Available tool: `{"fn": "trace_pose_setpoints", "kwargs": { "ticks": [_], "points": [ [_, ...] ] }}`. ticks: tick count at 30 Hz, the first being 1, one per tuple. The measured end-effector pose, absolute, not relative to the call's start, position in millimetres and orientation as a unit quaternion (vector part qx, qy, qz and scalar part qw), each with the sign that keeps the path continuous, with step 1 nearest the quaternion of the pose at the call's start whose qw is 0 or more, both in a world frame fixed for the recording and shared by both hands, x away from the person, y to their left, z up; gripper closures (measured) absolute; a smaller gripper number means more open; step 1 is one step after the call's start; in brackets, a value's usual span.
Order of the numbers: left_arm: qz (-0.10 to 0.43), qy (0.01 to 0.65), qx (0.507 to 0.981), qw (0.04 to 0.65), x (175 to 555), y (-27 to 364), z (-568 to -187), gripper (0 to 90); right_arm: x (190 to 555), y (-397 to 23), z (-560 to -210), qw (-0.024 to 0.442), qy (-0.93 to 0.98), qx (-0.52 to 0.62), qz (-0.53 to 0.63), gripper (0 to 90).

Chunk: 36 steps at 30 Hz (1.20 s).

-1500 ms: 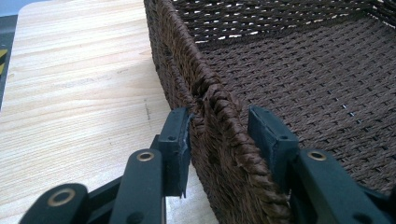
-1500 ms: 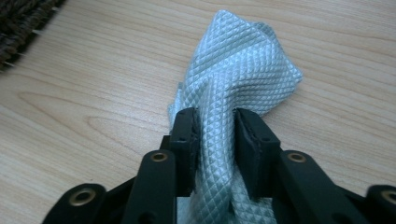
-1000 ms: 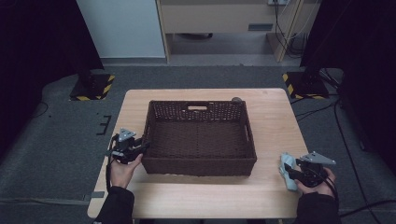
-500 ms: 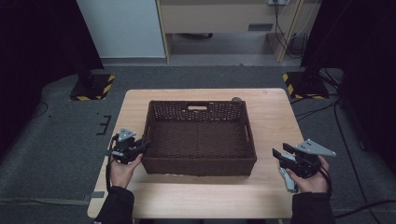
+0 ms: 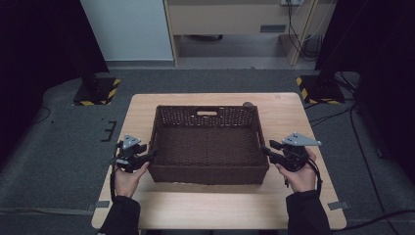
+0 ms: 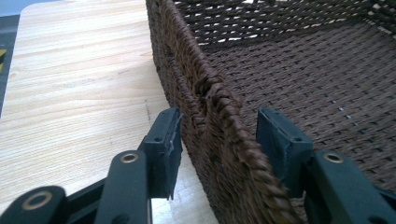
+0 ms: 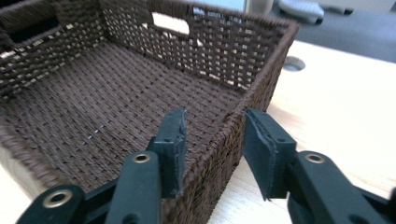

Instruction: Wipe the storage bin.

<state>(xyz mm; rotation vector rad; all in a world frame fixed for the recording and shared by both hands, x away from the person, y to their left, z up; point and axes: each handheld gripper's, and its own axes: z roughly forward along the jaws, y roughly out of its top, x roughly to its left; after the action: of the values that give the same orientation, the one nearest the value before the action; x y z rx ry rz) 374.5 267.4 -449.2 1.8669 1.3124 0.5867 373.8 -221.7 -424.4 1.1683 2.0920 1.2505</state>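
A dark brown woven basket point(image 5: 208, 174) sits empty in the middle of the wooden table point(image 5: 288, 112). My left gripper point(image 5: 152, 155) is at its left wall near the front corner. In the left gripper view the jaws point(image 6: 217, 135) straddle that wall point(image 6: 210, 107); they have just been opening, and the inner pad stands apart from the weave. My right gripper point(image 5: 264, 151) is at the right wall. Its jaws point(image 7: 212, 135) have just been closing around the wall point(image 7: 224, 140), with a gap left on the inner side.
The basket has a handle slot point(image 5: 207, 113) in its far wall. A round hole point(image 7: 293, 63) lies in the tabletop behind the basket's far right corner. Bare wood point(image 6: 84, 70) runs along both sides and the front of the basket. Dark floor surrounds the table.
My right hand has risen from the table's front right corner and moved left to the basket's right wall. The left hand has stayed at the left wall.
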Motion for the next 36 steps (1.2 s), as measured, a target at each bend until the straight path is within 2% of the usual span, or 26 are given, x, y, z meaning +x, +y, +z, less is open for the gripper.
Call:
{"fn": "trace_pose_setpoints", "kwargs": {
  "ticks": [2,5,12,15,17,20,24,29,31,36],
  "points": [
    [0.236,0.513,0.729,0.386,371,267,-447,48.8,379,-219,-429,0.213,0.759,0.427,0.443,62.2],
    [0.235,0.507,0.73,0.393,363,266,-442,49.3,383,-219,-435,0.208,0.766,0.423,0.436,70.3],
    [0.217,0.513,0.732,0.393,351,265,-440,68.2,372,-218,-435,0.196,0.76,0.437,0.44,75.2],
    [0.222,0.516,0.731,0.387,355,264,-440,71.0,368,-216,-430,0.194,0.771,0.432,0.426,74.3],
    [0.225,0.519,0.728,0.387,358,264,-440,72.3,369,-214,-428,0.194,0.773,0.429,0.426,69.3],
    [0.234,0.519,0.728,0.382,367,263,-441,74.3,376,-213,-429,0.215,0.765,0.428,0.43,63.5],
    [0.238,0.517,0.725,0.387,376,264,-443,75.2,389,-213,-435,0.23,0.754,0.443,0.427,61.8],
    [0.231,0.513,0.721,0.405,370,267,-439,63.2,394,-212,-441,0.211,0.752,0.45,0.434,66.2],
    [0.229,0.512,0.718,0.413,365,268,-438,62.5,392,-212,-442,0.214,0.748,0.453,0.436,66.6],
    [0.22,0.522,0.712,0.415,364,272,-438,73.3,381,-214,-438,0.193,0.754,0.459,0.428,65.4]
  ]
}}
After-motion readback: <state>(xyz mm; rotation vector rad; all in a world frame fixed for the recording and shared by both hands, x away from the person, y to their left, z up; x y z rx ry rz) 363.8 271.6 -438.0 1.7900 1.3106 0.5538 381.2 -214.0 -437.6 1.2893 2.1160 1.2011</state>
